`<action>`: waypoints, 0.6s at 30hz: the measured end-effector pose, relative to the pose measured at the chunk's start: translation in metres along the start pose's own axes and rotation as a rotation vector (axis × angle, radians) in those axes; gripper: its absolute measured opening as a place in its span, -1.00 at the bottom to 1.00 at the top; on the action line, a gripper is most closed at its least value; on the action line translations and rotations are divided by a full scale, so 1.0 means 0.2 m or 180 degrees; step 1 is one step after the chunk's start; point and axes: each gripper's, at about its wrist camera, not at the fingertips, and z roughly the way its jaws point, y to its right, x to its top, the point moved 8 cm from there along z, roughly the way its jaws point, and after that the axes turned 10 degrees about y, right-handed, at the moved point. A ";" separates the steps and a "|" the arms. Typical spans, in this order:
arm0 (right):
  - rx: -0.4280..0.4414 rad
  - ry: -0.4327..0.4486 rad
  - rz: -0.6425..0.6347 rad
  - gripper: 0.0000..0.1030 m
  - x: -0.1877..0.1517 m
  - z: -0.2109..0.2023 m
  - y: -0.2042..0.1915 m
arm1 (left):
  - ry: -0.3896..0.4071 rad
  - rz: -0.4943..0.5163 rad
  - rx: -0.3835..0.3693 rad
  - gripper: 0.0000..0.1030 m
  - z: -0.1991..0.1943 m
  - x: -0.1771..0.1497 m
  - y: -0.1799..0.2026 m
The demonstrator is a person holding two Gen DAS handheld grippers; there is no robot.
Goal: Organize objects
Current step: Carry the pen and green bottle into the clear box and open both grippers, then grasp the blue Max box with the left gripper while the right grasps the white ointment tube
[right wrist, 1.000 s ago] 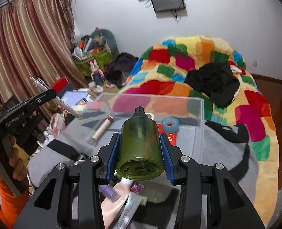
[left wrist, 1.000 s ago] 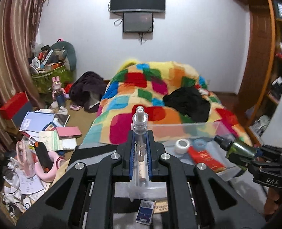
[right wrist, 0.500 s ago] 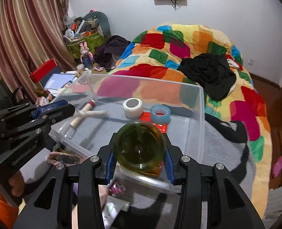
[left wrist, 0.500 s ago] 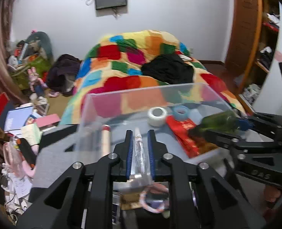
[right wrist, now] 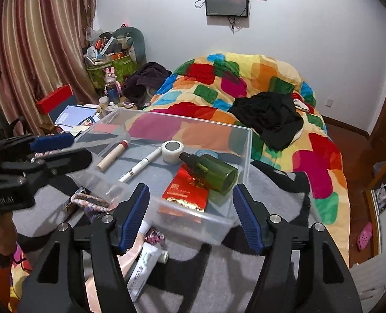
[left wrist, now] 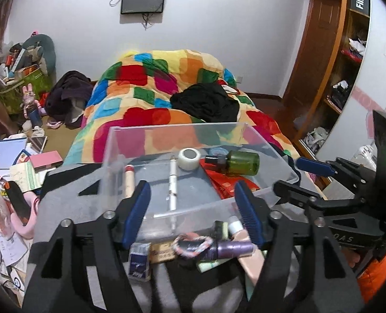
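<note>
A clear plastic bin (left wrist: 284, 167) (right wrist: 247, 156) stands on a grey cloth. In it lie a green spray bottle (left wrist: 238, 161) (right wrist: 212, 170) on a red packet (right wrist: 187, 193), a white pen (left wrist: 172, 185) (right wrist: 140, 164), a beige tube (left wrist: 129, 180) (right wrist: 113, 156), a white tape roll (left wrist: 189, 157) (right wrist: 172, 150) and a blue tape roll (right wrist: 206, 154). My left gripper (left wrist: 193, 211) is open and empty at the bin's near wall. My right gripper (right wrist: 190, 215) is open and empty just short of the bin's near corner; it also shows in the left wrist view (left wrist: 305, 180).
Loose items lie on the cloth before the bin: a braided hair tie (left wrist: 191, 244), a purple tube (left wrist: 232, 249), a small blue box (left wrist: 139, 260), a white tube (right wrist: 143, 268). A patchwork bed (left wrist: 167, 83) lies behind. Floor clutter sits left, shelves (left wrist: 349, 65) right.
Both grippers opened and drew back. The pen left my left gripper and the green bottle left my right gripper; both now lie in the bin.
</note>
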 end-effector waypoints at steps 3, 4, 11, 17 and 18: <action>0.0006 -0.0005 0.0014 0.25 -0.03 -0.03 -0.01 | -0.0018 -0.0038 0.0048 0.37 -0.03 -0.03 -0.05; 0.0002 -0.0022 0.0010 0.25 -0.06 -0.04 -0.02 | -0.0037 -0.0045 0.0074 0.37 -0.04 -0.05 -0.08; 0.0095 -0.0240 0.0161 0.25 -0.23 -0.06 -0.05 | -0.0305 -0.0137 0.0226 0.37 -0.04 -0.23 -0.22; 0.0176 -0.0403 0.0262 0.25 -0.36 -0.04 -0.09 | -0.0533 -0.0201 0.0285 0.37 -0.01 -0.40 -0.29; 0.0197 -0.0431 0.0294 0.25 -0.38 -0.04 -0.09 | -0.0557 -0.0218 0.0281 0.37 -0.01 -0.43 -0.30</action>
